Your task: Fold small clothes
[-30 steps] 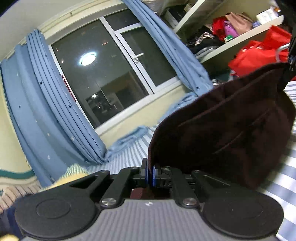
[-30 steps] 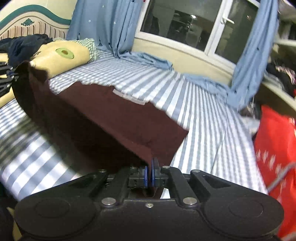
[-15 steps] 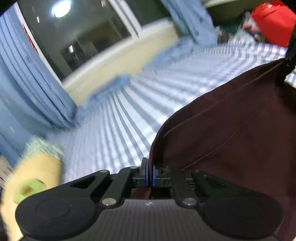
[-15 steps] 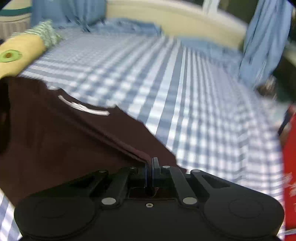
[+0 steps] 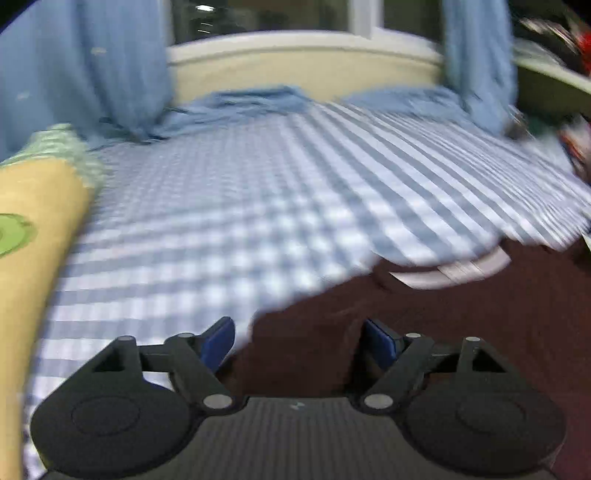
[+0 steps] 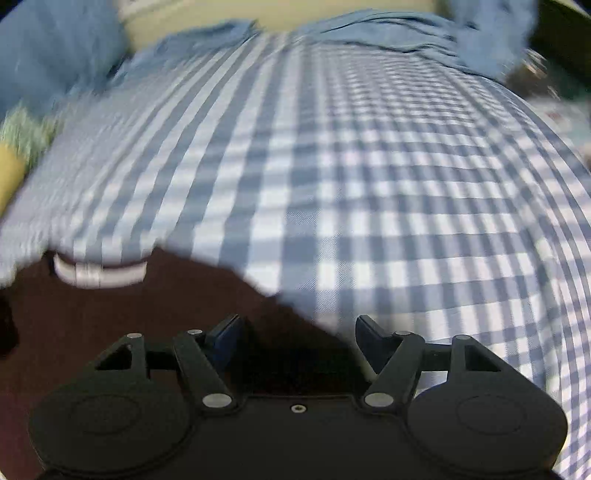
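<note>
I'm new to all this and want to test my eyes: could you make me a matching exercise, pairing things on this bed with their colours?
Things:
1. soft crumpled garment
2. checked bed sheet
3. long round bolster pillow
4. hanging curtain

Colours:
A. yellow
B. plain blue
C. dark maroon
D. blue and white

Pairs: 1-C, 2-D, 3-A, 4-B

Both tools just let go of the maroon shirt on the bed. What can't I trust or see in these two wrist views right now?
- Maroon shirt, left wrist: near part hidden under the left tool, right side cut by the frame edge.
- Maroon shirt, right wrist: lower part behind the right tool; fold neatness unclear.
- Collar label: motion-blurred, unreadable.
- Shelf clutter: blurred, at the edge.
</note>
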Demonstrator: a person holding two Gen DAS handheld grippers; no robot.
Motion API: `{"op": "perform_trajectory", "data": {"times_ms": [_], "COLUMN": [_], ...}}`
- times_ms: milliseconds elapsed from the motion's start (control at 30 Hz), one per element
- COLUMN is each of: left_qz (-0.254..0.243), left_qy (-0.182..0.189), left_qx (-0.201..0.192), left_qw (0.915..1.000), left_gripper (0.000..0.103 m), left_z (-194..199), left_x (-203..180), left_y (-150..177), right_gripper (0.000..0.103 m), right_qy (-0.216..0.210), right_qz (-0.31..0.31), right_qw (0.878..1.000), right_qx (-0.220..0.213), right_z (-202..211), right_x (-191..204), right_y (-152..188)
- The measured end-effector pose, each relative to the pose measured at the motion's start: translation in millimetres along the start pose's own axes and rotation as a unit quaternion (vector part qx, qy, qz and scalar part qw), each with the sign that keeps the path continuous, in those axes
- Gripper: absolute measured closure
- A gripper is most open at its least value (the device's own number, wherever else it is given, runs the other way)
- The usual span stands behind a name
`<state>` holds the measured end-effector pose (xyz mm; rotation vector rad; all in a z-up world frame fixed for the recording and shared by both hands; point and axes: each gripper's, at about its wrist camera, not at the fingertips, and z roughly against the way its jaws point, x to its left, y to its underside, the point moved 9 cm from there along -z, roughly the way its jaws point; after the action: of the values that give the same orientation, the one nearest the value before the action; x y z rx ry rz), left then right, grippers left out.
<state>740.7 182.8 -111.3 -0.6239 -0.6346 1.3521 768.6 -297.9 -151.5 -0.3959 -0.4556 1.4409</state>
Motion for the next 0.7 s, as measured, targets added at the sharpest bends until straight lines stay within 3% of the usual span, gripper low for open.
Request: {"op": "perform_trajectory", "data": {"times_ms": [133,267,367,567,633,700], "left_qz": [0.032,0.040,0.032,-0.014,-0.026,-0.029], "left_qy": [-0.051,-0.013,0.038,0.111,0.089,0.051], "left_qx": [-0.040,-0.068,-0.054,-0.002,0.011,0.020], "left_qw": [0.9974,0.9968,0.9973,0.9937,0.9957,0.9981], "left_gripper": [0.022,0.020,0.019,0.019,0.020,0.022], "left_z": [31.6,52.9,46.0,9.9,-5.9,-23.7], "left_x": [49.4,43.0,11.0,-59.4,-66.1,-57.2], "left_y": [-22.5,-25.7,-11.8,22.2,31.2,33.4], "right_gripper": [0.032,0.032,0.032,0.037,0.040,0.042], "right_qy": [-0.019,-0.109,-0.156,-0.223,-0.233,-0.195], "right_qz": [-0.030,-0.021,-0.001,0.027,0.043,0.058], "right_qw": [0.998,0.991,0.985,0.974,0.971,0.979], "right_qx": [-0.046,-0.073,-0.078,-0.032,-0.016,-0.014], "right_z": [26.2,50.7,51.8,21.0,8.2,-8.7], "right_x": [-15.6,8.0,31.1,85.0,98.5,95.9], "right_y": [-8.3,4.8,15.0,45.7,51.5,52.0]}}
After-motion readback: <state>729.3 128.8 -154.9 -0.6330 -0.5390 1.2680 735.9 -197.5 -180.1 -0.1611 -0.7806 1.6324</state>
